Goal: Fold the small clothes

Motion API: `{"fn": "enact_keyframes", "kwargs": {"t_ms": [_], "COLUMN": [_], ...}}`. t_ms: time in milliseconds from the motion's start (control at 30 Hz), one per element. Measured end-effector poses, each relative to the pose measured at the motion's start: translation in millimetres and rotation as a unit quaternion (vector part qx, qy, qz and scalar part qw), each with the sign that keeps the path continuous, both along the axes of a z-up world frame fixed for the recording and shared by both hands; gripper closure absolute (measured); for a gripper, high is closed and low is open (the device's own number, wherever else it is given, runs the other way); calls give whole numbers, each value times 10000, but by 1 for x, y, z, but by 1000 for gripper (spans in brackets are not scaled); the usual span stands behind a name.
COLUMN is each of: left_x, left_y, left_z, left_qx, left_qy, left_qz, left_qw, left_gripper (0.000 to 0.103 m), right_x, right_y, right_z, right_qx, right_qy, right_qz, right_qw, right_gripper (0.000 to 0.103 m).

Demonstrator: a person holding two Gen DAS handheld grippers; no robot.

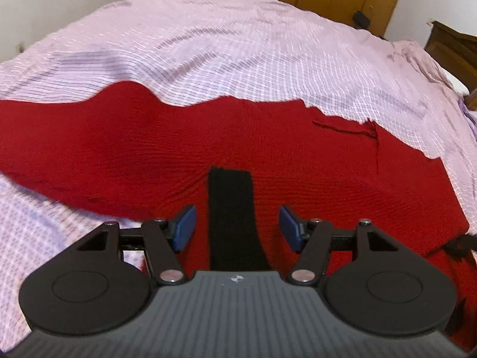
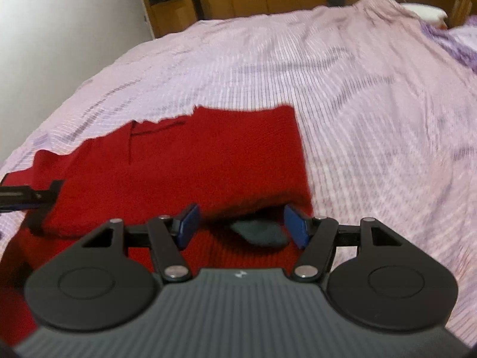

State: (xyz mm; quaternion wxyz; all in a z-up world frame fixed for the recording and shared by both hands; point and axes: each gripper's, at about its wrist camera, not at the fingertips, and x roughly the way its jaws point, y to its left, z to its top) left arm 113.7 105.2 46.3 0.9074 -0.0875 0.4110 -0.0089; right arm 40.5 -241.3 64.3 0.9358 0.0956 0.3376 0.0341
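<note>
- Red knitted garment (image 1: 208,143): lies spread on the pink checked bedspread (image 1: 238,44); in the left wrist view its long axis runs across the picture from left to right, with a wavy far edge; a black band (image 1: 231,217) runs along the garment straight away from the camera, down its middle.
- Left gripper (image 1: 237,226): jaws spread apart, blue pads (image 1: 186,226) to either side of the black band and, as far as can be seen, clear of it; nothing pinched; it hovers over the near edge of the garment.
- Right gripper (image 2: 240,225): jaws likewise spread, holding nothing; beneath it a folded-over red layer ends in a straight right edge (image 2: 301,161); a dark grey patch (image 2: 259,232) shows under that layer, between the pads; what it is cannot be told.
- Governing relation: the garment lies directly ahead of and below both grippers; the left stands nearer the middle band, the right nearer the right-hand edge; the left gripper's tip (image 2: 44,200) shows at the far left of the right wrist view.
- Judgement: the next fold would likely want each gripper to take its own nearest edge.
</note>
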Motion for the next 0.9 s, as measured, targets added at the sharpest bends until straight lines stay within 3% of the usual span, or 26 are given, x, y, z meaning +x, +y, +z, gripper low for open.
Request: {"fn": "enact_keyframes", "kwargs": {"t_ms": [133,333,500,700,900], "left_x": [11,18,13,18,20], "left_y": [-7,-7,-10,-7,-20], "left_z": [-10,-17,-13,-22,-27], "left_qx": [100,81,261,125,550], "left_qy": [64,-82,-264,-251,-262], "left_qz": [-66,-56,-143,-135,-220], "left_qw": [9999,9999,9992,9995,9979], "left_gripper": [36,36,53,49,47], "right_x": [13,44,68,89,101], "right_y": [-5,-18,-28,-36,-34], "right_z": [8,-5,-11,-19,-31], "right_qx": [-233,-118,299,498,445], "right_qy": [-41,117,106,31,138], "right_qz": [27,-80,-201,-449,-486], "right_qw": [9997,9998,9993,9977,9977], "right_gripper": [38,38,38,38,38]}}
